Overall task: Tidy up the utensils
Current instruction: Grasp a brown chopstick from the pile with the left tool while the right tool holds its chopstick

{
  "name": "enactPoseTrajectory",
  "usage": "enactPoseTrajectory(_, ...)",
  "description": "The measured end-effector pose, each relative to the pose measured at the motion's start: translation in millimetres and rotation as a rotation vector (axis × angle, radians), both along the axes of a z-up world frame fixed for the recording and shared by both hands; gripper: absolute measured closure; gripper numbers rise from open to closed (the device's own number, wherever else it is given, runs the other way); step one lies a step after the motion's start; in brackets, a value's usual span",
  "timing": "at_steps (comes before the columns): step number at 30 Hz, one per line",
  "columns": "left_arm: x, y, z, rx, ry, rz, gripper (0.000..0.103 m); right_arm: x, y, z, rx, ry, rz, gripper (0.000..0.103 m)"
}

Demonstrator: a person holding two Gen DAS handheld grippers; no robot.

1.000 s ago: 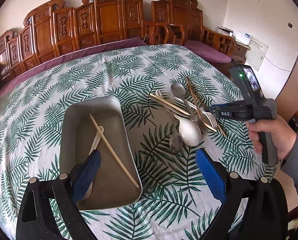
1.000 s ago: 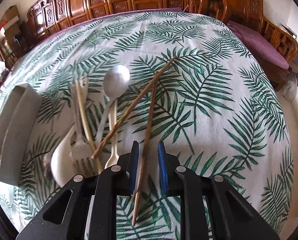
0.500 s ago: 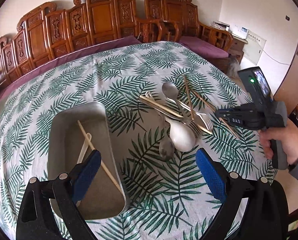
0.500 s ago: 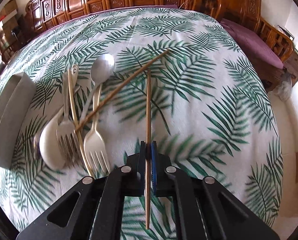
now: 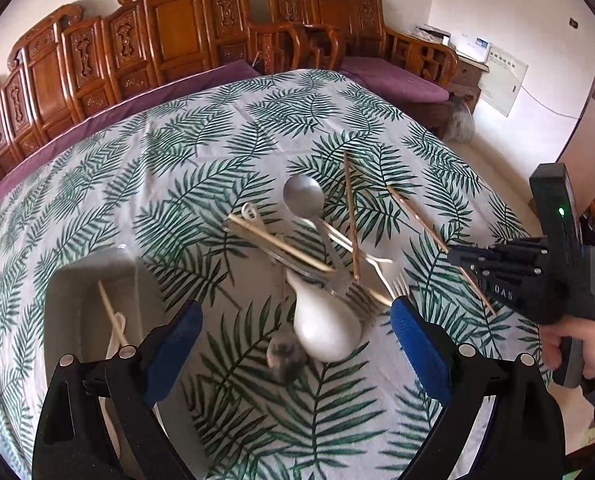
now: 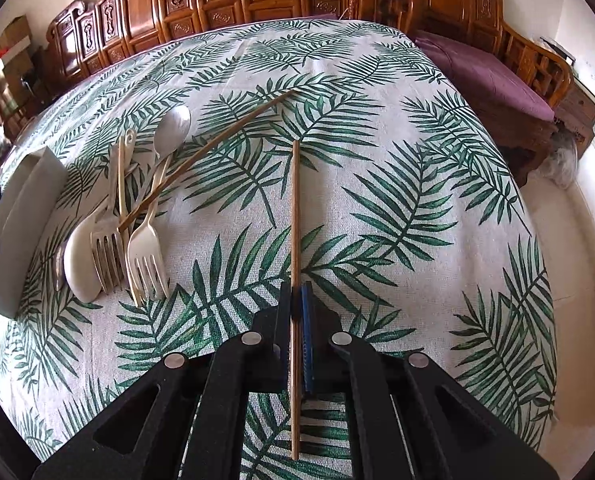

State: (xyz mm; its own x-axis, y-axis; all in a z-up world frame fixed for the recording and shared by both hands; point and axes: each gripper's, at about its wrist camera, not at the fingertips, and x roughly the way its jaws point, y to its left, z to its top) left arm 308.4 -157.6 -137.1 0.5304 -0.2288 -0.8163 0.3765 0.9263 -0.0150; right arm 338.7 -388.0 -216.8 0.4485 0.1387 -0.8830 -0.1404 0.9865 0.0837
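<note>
A pile of utensils lies mid-table: a white spoon (image 5: 325, 328), a metal fork (image 6: 107, 252), a white fork (image 6: 147, 248), a metal spoon (image 5: 303, 196), a pale chopstick (image 5: 281, 246) and a brown chopstick (image 6: 217, 148). My right gripper (image 6: 296, 300) is shut on a second brown chopstick (image 6: 295, 220), held clear to the right of the pile; the left wrist view also shows that gripper (image 5: 463, 258). My left gripper (image 5: 297, 344) hangs open above the white spoon's bowl. The grey tray (image 5: 77, 280) on the left holds a pale chopstick (image 5: 111, 312) and a white utensil.
A leaf-print cloth (image 6: 397, 200) covers the round table. Carved wooden chairs (image 5: 177, 32) with purple cushions ring its far side. A person's hand (image 5: 585, 344) grips the right tool's handle by the table's right edge. A small dark spoon (image 5: 283, 354) lies beside the white spoon.
My right gripper has shut on the brown chopstick and drawn it away from the pile. My left gripper has shifted from over the tray toward the pile, still open.
</note>
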Motion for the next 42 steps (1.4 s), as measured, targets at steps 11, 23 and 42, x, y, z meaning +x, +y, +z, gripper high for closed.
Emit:
enactPoseTrajectory(11,52.7,-55.3,-16.3,0.004,0.076,-0.042,0.037,1.8,-17.8,-1.8,0.136,0.009,-0.031,0.097)
enactPoseTrajectory(23,92.4,-94.7,-37.6,0.039,0.134,-0.033,0.059,0.8,-17.1,-1.8,0.130,-0.005,-0.035,0.097)
enactPoseTrajectory(42,123.2,-108.3,-67.7,0.125,0.173,-0.020,0.084,1.0,-20.4,-2.8,0.158,0.002,-0.031,0.097)
